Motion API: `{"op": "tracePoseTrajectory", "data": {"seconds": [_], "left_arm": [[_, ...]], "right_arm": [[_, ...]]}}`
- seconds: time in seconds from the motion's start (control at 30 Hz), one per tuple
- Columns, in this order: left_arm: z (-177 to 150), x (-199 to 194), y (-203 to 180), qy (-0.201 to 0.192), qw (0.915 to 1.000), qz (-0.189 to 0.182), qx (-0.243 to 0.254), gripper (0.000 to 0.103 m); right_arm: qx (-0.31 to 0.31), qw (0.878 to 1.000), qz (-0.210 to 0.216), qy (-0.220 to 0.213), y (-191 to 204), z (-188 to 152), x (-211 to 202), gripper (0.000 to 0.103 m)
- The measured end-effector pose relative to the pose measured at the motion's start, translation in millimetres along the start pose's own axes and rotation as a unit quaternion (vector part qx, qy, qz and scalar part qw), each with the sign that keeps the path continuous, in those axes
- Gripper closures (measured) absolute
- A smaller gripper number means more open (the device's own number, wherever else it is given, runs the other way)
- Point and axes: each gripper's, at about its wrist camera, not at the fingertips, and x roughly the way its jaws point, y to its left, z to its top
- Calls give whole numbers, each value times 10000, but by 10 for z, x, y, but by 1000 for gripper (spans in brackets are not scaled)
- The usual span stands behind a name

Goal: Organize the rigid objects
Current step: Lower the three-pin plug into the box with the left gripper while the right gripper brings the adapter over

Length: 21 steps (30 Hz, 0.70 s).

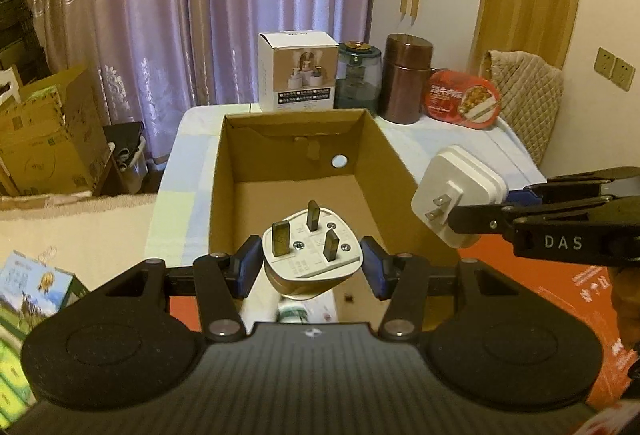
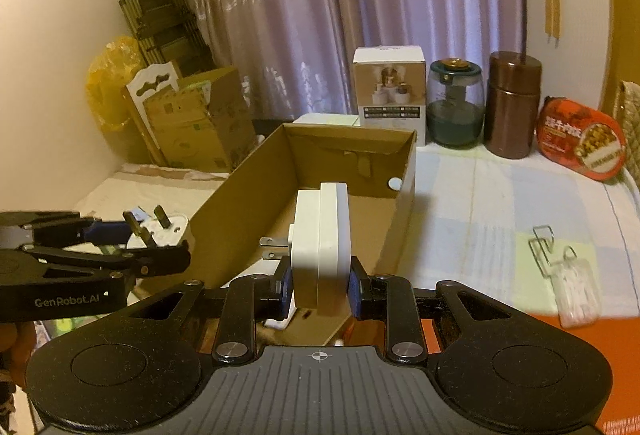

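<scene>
The three-pin plug [image 1: 312, 249] sat pins-up between the left gripper [image 1: 311, 267] fingers, closed on it, over the cardboard box's [image 1: 384, 171] near edge; the right gripper [image 2: 320, 289] clamped the white adapter [image 2: 324, 239] alongside, equally close.

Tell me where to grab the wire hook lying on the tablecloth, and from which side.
Take the wire hook by its bent wire loop, coming straight down from above. It lies flat on the tablecloth, so no side gap shows for the tongs. Keep off the clear plastic packet close beside it. Both tongs are occupied now.
</scene>
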Motion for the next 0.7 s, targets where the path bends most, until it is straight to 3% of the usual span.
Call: {"op": "tracePoseTrajectory", "data": {"seconds": [0.4, 0.7], "left_arm": [[421, 779, 284, 126, 9995, 28, 297, 55], [381, 1166, 286, 345, 9980, 50, 532, 55]], "right_arm": [[-408, 9987, -176, 264, -151, 361, 748, 79], [-461, 9978, -231, 407, -252, 345, 1039, 79]]}}
